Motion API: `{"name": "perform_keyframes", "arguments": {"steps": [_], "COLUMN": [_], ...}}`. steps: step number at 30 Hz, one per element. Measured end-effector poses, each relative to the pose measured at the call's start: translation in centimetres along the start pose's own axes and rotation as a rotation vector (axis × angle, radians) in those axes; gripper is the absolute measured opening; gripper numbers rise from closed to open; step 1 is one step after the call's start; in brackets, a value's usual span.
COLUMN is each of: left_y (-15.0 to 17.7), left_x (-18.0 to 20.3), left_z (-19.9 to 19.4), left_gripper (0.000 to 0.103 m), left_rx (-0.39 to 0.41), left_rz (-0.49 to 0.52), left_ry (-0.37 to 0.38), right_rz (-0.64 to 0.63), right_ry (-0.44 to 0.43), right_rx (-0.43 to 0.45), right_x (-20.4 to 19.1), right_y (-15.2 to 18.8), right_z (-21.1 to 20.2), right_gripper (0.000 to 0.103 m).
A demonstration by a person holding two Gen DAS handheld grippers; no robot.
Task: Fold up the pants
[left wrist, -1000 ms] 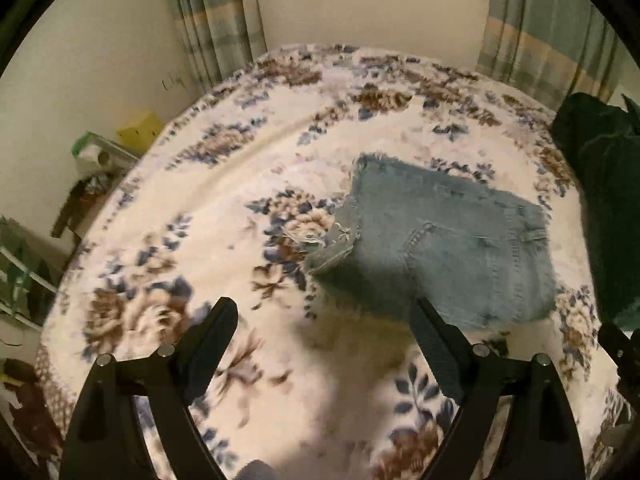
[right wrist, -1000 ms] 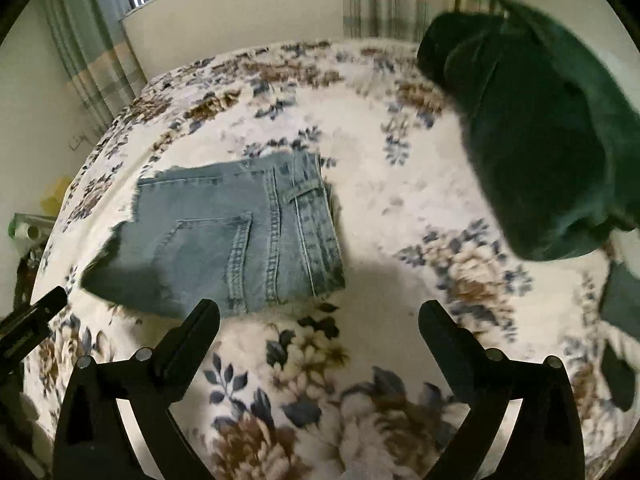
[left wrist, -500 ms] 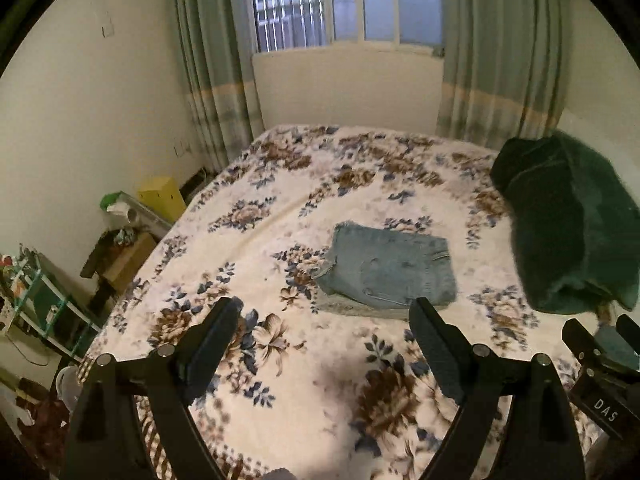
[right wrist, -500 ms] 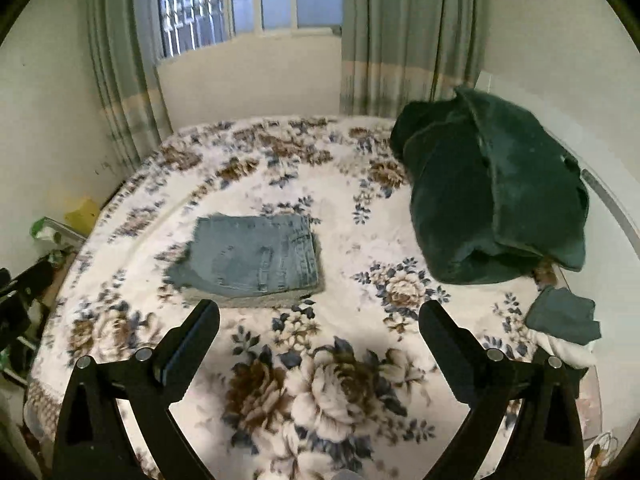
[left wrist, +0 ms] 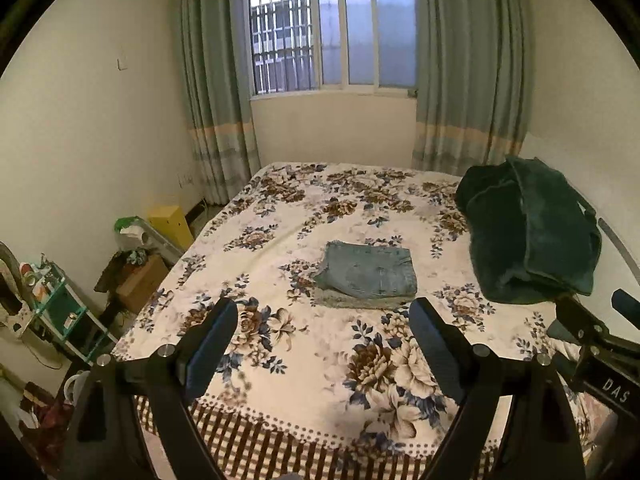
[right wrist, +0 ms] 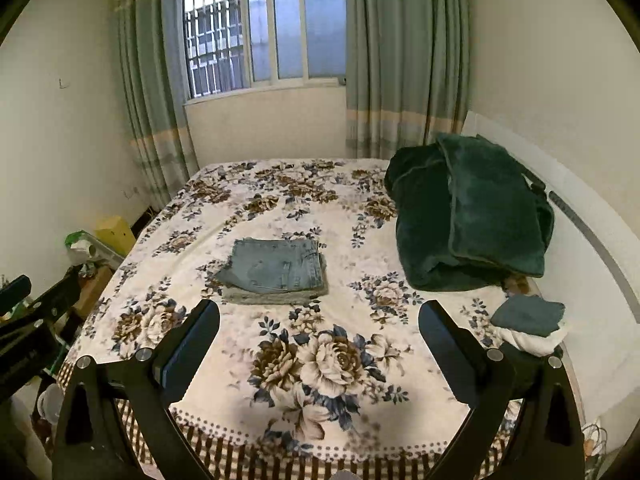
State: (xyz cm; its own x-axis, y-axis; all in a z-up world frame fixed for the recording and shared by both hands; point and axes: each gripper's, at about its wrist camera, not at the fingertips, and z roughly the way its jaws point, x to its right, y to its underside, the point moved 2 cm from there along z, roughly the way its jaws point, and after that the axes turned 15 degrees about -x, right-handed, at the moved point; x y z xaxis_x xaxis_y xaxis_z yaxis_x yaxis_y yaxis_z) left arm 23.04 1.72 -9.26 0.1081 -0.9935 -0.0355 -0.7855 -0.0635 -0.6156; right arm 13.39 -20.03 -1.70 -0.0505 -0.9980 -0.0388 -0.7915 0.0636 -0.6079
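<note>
Around us the room crowds the bed (left wrist: 360,360) on two sides: on our left stand a yellow box (left wrist: 170,220), a cardboard box (left wrist: 140,280) and a green shelf unit (left wrist: 60,312) packed with small items, while on the right a dark green blanket (right wrist: 468,216) lies heaped on the floral bedspread against the white headboard (right wrist: 592,216). Near the right corner we see a small folded grey cloth (right wrist: 528,314) resting on something white. Beyond the bed, green curtains (left wrist: 216,80) frame a barred window (left wrist: 332,28).

Nothing lies between our grippers and the pants (left wrist: 370,274), which sit folded into a compact denim rectangle near the middle of the bed, well apart from the blanket and from both tools. Under the folded stack a paler layer of fabric shows along the near edge.

We hold both tools back at the foot of the bed, raised above its edge and aimed toward the window. Our left gripper (left wrist: 324,340) has its fingers spread wide with nothing between them, and our right gripper (right wrist: 320,340) is likewise spread wide and carries nothing. Each tool's frame shows at the edge of the other's view, so they hang side by side.
</note>
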Motion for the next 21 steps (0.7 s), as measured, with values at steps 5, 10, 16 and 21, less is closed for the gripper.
{"name": "perform_keyframes", "arguments": {"steps": [5, 10, 16, 21], "left_y": [1.0, 1.6, 2.6, 3.1], "left_x": [-0.8, -1.5, -2.3, -2.5], "left_z": [-3.2, -5.4, -6.7, -7.5], "left_gripper": [0.088, 0.102, 0.103, 0.103], "left_rx": [0.006, 0.032, 0.045, 0.055], "left_rz": [0.017, 0.036, 0.026, 0.026], "left_ry": [0.012, 0.018, 0.016, 0.01], "right_rz": [0.009, -0.003, -0.005, -0.007], "right_ry": [-0.005, -0.001, 0.001, -0.006], "right_rx": [0.02, 0.055, 0.083, 0.088], "right_x": [-0.4, -1.1, -1.6, -1.7], "right_y": [1.6, 3.0, 3.7, 4.0], "right_z": [-5.6, -9.6, -11.8, -12.8], "right_gripper": [0.103, 0.103, 0.103, 0.103]}}
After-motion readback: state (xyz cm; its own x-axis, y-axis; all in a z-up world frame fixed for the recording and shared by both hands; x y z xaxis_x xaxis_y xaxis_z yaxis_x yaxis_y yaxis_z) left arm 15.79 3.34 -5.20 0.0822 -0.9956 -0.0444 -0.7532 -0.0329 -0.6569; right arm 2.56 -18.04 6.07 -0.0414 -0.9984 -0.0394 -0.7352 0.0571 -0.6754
